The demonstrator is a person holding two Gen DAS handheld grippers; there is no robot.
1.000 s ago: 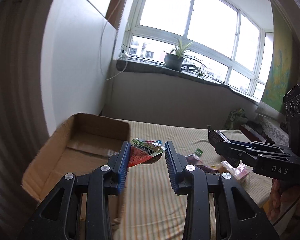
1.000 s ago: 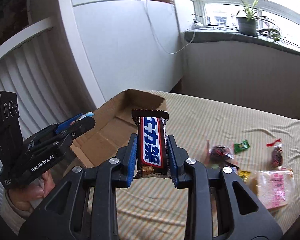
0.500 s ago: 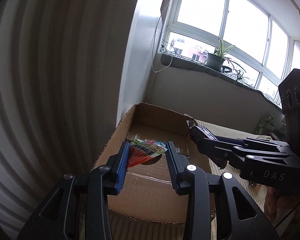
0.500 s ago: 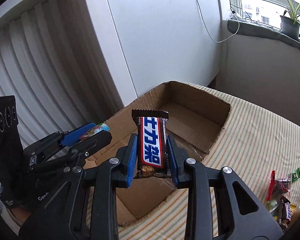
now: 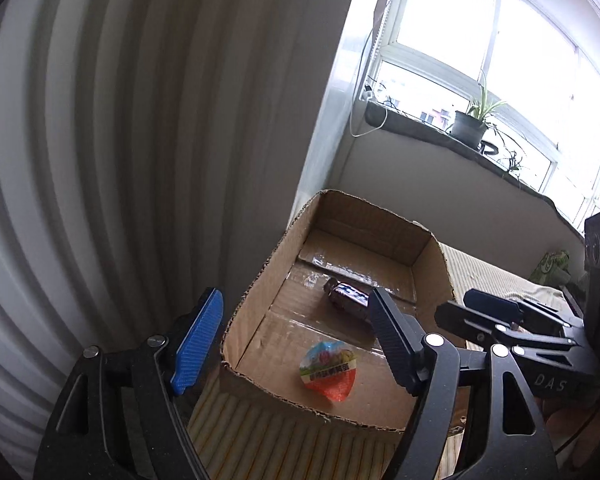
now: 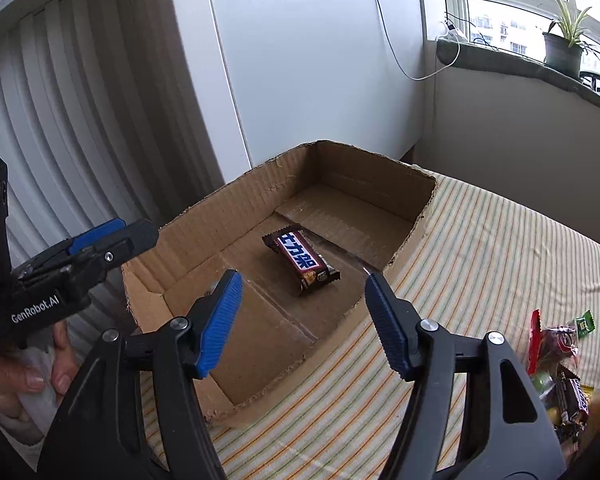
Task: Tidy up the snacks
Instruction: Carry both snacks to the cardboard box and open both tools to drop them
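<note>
An open cardboard box (image 5: pixel 432 268) (image 6: pixel 412 224) sits on a striped cloth. Inside it lie a brown chocolate bar (image 5: pixel 346 298) (image 6: pixel 302 261) and a small red and green jelly cup (image 5: pixel 328 370). My left gripper (image 5: pixel 292 332) is open and empty, above the box's near left corner. My right gripper (image 6: pixel 302 312) is open and empty, above the box's near edge, with the chocolate bar just beyond it. The right gripper also shows at the right of the left wrist view (image 5: pixel 500 320); the left gripper shows at the left of the right wrist view (image 6: pixel 112 236).
Several loose snacks (image 6: pixel 556 352) lie on the striped cloth (image 6: pixel 500 248) at the right. A white ribbed wall (image 5: pixel 80 160) and a white cabinet (image 6: pixel 320 60) stand close behind the box. A potted plant (image 6: pixel 564 44) sits on the window sill.
Both grippers opened. The jelly cup dropped from the left gripper and the chocolate bar from the right; both now lie in the box.
</note>
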